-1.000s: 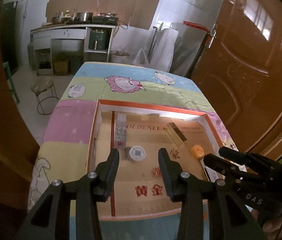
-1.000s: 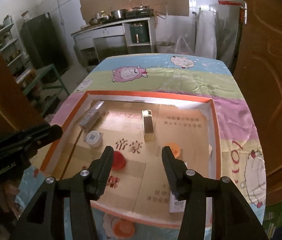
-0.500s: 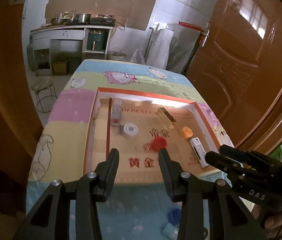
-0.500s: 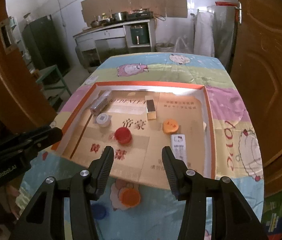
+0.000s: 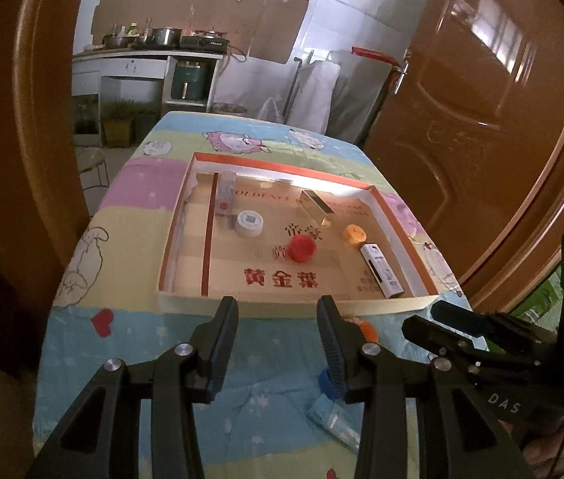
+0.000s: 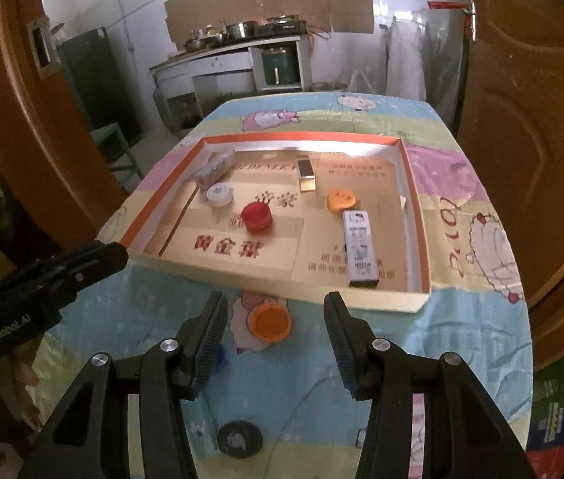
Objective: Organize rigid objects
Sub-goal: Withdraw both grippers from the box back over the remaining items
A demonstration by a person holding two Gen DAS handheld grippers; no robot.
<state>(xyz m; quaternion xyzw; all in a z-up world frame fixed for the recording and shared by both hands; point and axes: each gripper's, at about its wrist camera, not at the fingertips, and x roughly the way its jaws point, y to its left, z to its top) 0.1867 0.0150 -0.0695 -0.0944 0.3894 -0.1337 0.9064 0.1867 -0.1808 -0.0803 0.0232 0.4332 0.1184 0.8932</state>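
A shallow cardboard tray [image 5: 186, 302] [image 6: 162, 199] with an orange rim lies on the cartoon tablecloth. Inside it are a red cap [image 5: 302, 248] [image 6: 256, 217], an orange cap [image 5: 354, 234], a white round tin [image 5: 250, 221], a gold box [image 5: 316, 206], a white box [image 5: 382, 269] and a clear box [image 5: 226, 193]. My left gripper [image 5: 276, 305] hovers open and empty before the tray's near wall. My right gripper [image 6: 275, 299] is open too. An orange lid [image 6: 269, 321] lies on the cloth below its fingers, untouched.
On the cloth near me lie a blue cap [image 5: 324, 379], a light blue packet [image 5: 334, 419] and a black disc [image 6: 239, 439]. Brown doors stand close on both sides of the table. A kitchen counter with pots is at the back.
Both grippers have drawn back from over the tray toward the table's near end. The tray's near wall and the loose items on the cloth have come into view. Jaw widths are unchanged.
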